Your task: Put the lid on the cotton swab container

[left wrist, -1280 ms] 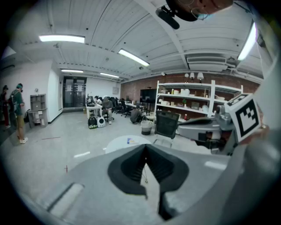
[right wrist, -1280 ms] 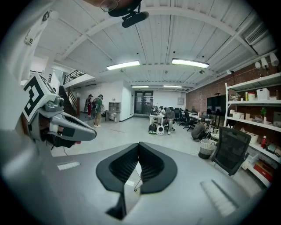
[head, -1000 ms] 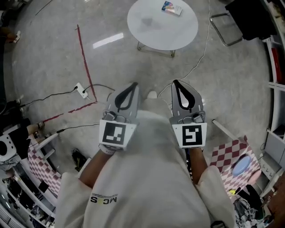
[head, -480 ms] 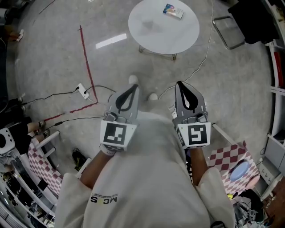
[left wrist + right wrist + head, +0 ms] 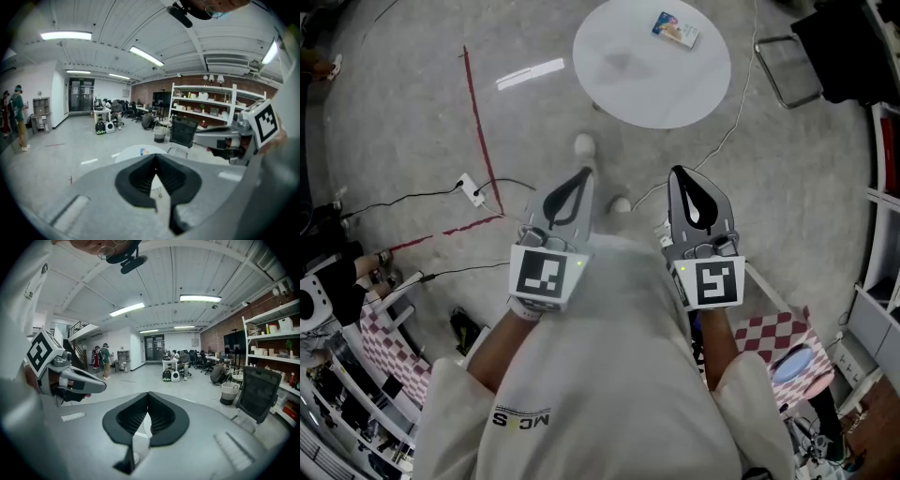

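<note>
**Left tool** [image 5: 582, 176]: jaws fully together, pads meeting along one seam. Nothing is held between them, as the left gripper view [image 5: 155, 157] confirms. The marker cube [image 5: 546, 275] faces the head camera.

**Right tool** [image 5: 676, 172]: jaws fully together, with nothing between them, as the right gripper view [image 5: 148, 393] confirms. Its marker cube [image 5: 710, 282] also faces the head camera.

**Position:** Both tools are held side by side, close to the person's chest and apart from each other. They point forward and touch no object. Each tool appears at the edge of the other's view.

**Task item:** A round white table [image 5: 623, 80] stands on the floor ahead, well apart from both tools. One small colourful box [image 5: 675, 29] lies near its far edge. Whether this is the cotton swab container cannot be told at this size, and no lid can be made out.

**Surroundings:**
- A red line [image 5: 478, 141] on the floor.
- A white socket block [image 5: 472, 190] with cables, left of the tools.
- A red-checkered surface [image 5: 783, 333] at lower right, carrying a blue disc [image 5: 787, 366].
</note>
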A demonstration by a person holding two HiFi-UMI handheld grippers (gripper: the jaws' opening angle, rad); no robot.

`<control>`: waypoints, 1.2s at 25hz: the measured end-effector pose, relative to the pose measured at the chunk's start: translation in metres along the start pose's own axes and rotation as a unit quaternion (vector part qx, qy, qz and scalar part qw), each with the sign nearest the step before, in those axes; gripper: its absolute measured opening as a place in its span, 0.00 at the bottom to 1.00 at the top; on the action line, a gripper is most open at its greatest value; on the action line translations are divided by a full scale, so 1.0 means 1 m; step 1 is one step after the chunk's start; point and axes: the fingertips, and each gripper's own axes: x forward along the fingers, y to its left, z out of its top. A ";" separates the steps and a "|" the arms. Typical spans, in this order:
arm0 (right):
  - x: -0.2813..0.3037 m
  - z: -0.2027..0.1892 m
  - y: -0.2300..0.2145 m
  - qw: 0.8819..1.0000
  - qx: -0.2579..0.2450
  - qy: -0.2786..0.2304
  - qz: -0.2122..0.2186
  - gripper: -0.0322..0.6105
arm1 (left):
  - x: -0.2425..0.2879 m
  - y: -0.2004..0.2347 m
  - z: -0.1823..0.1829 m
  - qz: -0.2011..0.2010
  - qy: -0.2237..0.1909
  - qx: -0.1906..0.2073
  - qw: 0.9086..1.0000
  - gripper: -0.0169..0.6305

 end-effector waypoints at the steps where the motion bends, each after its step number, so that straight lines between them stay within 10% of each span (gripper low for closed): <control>1: 0.013 0.003 -0.003 1.000 0.000 0.002 0.000 0.05 | 0.009 0.010 0.004 -0.001 -0.001 -0.003 1.000 0.03; 18: 0.225 0.072 -0.054 0.999 -0.010 0.042 -0.026 0.05 | 0.147 0.188 0.077 -0.042 0.018 -0.013 0.999 0.03; 30: 0.261 0.069 -0.096 0.997 -0.033 0.061 0.026 0.05 | 0.191 0.179 0.091 -0.019 0.033 -0.019 0.999 0.03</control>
